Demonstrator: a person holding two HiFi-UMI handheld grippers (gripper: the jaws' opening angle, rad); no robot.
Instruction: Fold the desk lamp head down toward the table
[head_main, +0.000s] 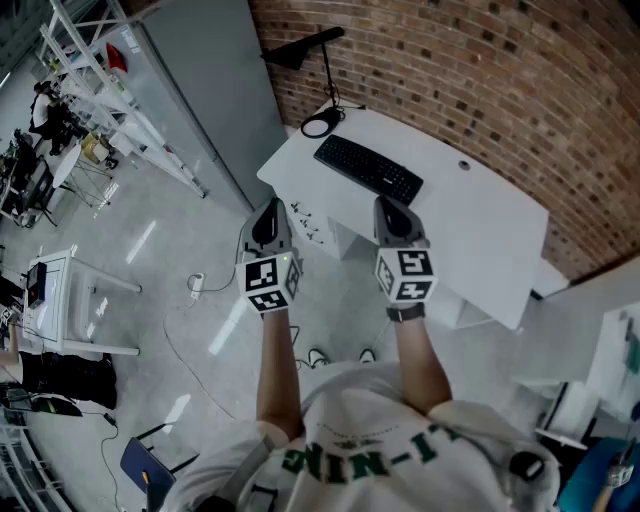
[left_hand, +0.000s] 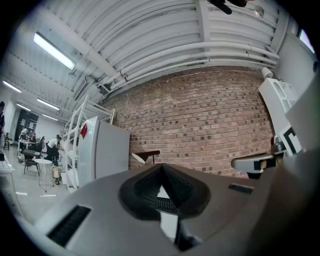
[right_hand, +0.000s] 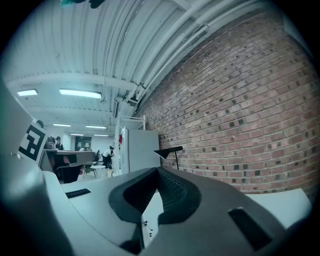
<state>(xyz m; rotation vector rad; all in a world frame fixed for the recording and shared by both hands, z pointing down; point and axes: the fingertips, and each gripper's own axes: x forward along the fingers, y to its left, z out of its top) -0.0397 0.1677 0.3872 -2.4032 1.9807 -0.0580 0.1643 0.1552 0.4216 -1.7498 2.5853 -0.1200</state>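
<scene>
Looking down from your head: you hold the left tool (head_main: 268, 212) and the right tool (head_main: 392, 212) side by side and level, both at the near edge of the white tabletop (head_main: 475, 225).
Tool state, head view: each pair of jaws is pressed together, with nothing pinched.
Desk lamp, head view: the desk lamp (head_main: 300, 48) stands at the far left corner of the tabletop, against the brick wall (head_main: 480, 80). Its round base sits just beyond the black keyboard (head_main: 368, 168), and its dark head is raised on the thin upright stem, well apart from both of your tools.
Left gripper view: the left tool (left_hand: 161, 170) has its tips closed on each other and holds nothing. Through the small gap below the tips you see part of the keyboard (left_hand: 165, 204).
Desk lamp, left gripper view: the lamp (left_hand: 146, 156) shows just above and left of the closed tips, head up, in front of the brick wall.
Right gripper view: the right tool (right_hand: 157, 174) likewise has its tips together and is empty, with white tabletop (right_hand: 295, 200) beyond it.
Desk lamp, right gripper view: the lamp (right_hand: 169, 150) stands ahead by the wall, head still raised, beside a pale grey cabinet (right_hand: 142, 145).
</scene>
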